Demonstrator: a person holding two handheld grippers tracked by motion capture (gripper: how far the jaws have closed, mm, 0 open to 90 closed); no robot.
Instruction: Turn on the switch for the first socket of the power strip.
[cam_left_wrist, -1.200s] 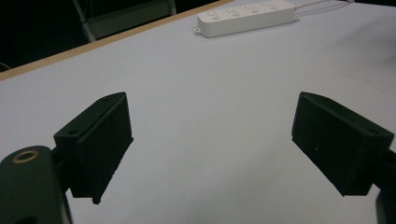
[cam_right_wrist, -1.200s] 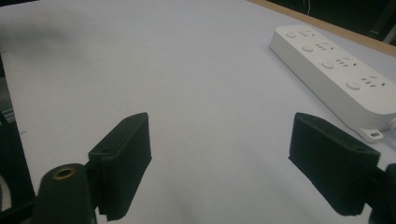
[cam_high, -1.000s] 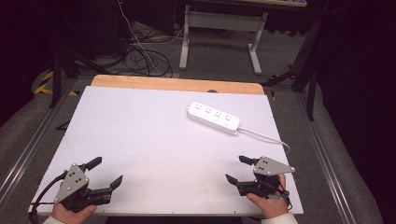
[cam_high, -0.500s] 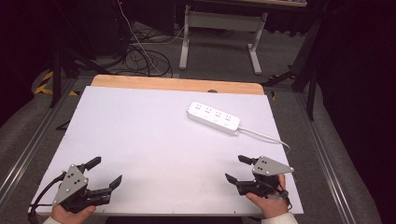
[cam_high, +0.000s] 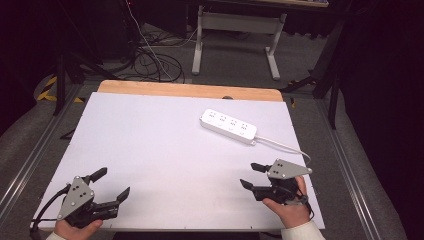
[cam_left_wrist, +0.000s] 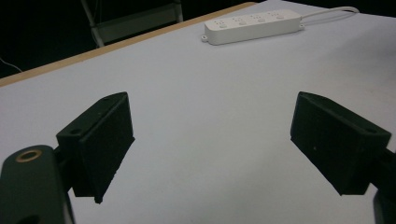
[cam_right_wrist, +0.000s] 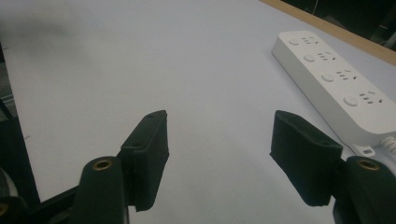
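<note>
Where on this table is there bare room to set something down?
The white table is bare from its left edge across to the power strip, and between the left gripper and right gripper. Crowded only at right: strip and its cord.

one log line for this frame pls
left gripper: open, empty, near table edge | right gripper: open, empty, jaws just been closing | power strip: flat on table, untouched, nearer right gripper | contact: none
</note>
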